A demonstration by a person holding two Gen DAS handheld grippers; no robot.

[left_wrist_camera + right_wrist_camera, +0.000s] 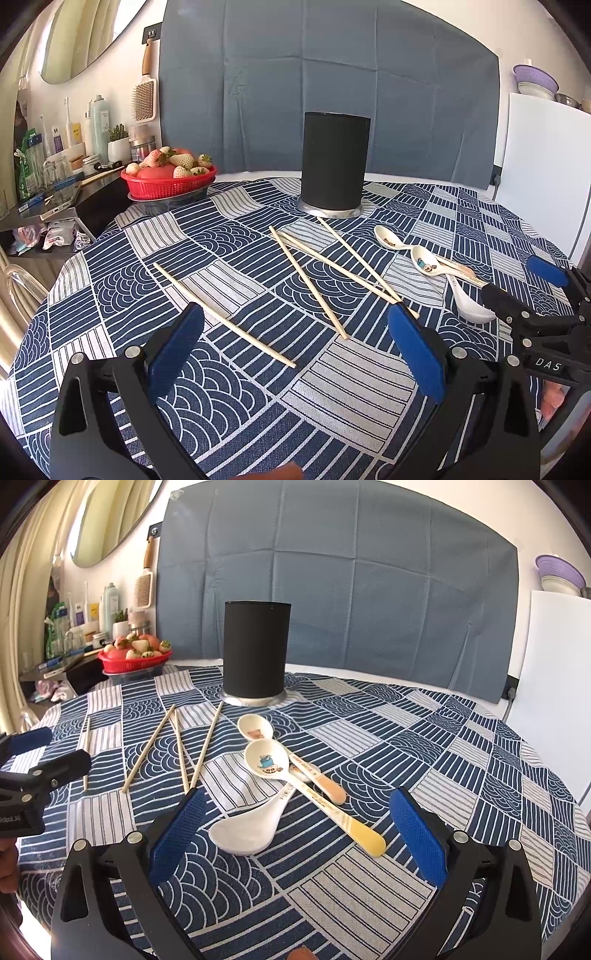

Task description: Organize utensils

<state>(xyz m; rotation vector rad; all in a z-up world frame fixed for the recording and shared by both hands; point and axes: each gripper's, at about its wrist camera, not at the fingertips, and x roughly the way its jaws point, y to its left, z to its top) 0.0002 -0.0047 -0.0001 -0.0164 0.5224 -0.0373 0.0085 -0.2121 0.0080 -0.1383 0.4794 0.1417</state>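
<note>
A: How are the fingers of the left gripper (295, 354) seen to be set?

B: They are spread wide, and nothing is held between the blue pads (173, 347). One chopstick (225, 315) is laid slantwise in the gap between them, on the patterned tablecloth (351, 387). Three more chopsticks (332, 273) are crossed just ahead of the right-hand finger, whose tip is overlapped by their near ends.

A: And the right gripper (295, 834)?

B: Its fingers are likewise held apart and empty. A plain white spoon (247, 830) is found between them, nearer the left-hand finger. Across its handle a spoon with a yellow handle (317, 794) is laid, its bowl printed with a cartoon. A third spoon with an orange handle (295, 760) is placed just beyond, touching the other two.

A: Where is the holder to be seen?

B: The black cylindrical holder (256, 653) is stood upright well beyond both pairs of fingertips, ahead of the chopsticks and spoons. A red basket of strawberries (168, 181) is set far to the left of it.
</note>
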